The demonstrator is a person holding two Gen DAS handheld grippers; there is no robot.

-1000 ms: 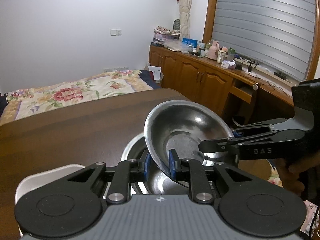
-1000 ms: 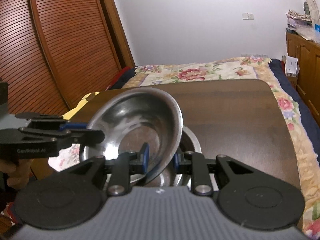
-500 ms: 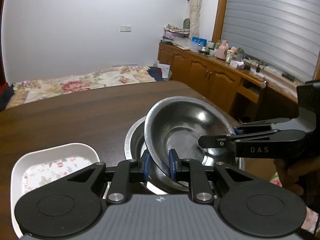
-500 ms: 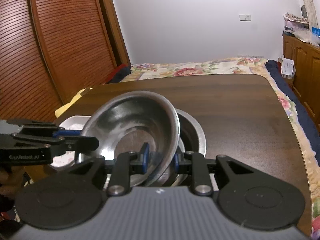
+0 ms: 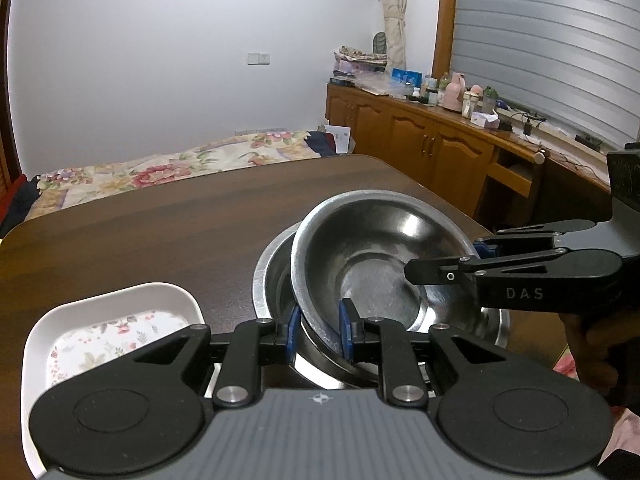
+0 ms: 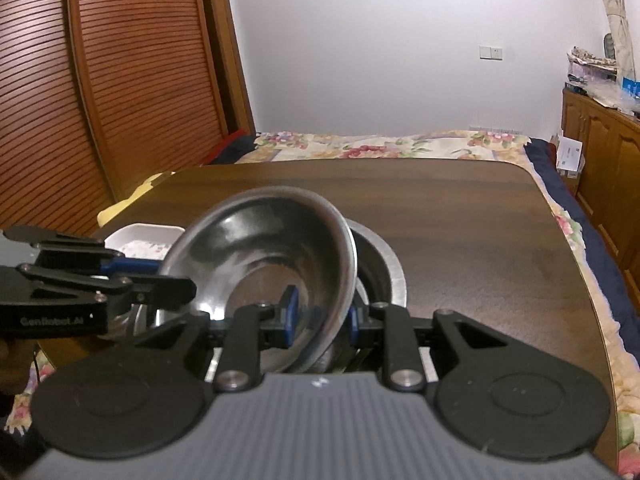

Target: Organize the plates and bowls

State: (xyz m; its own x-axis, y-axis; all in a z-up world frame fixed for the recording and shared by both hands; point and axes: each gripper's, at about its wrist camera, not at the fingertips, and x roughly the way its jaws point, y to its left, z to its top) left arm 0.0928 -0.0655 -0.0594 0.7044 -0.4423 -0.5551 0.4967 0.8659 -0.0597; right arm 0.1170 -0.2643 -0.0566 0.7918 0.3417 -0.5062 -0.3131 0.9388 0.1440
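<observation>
Bedroom — dark wood table [image 5: 168, 220] bears nested steel bowls [image 5: 372, 264], white dish [image 5: 108, 320].

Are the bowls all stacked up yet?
Almost. Both hand-held grippers, left and right, pinch the smaller steel bowl, tilted, partly inside the larger steel bowl. Left: letting go, and maybe the white floral dish beside it.

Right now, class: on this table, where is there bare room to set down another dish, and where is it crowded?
Free: the dark table beyond the steel bowls, towards the bed, and the strip beside them on the cabinet side. Crowded: the near edge, where the white floral dish, lower steel bowl, tilted upper bowl, left gripper and right gripper bunch together.
</observation>
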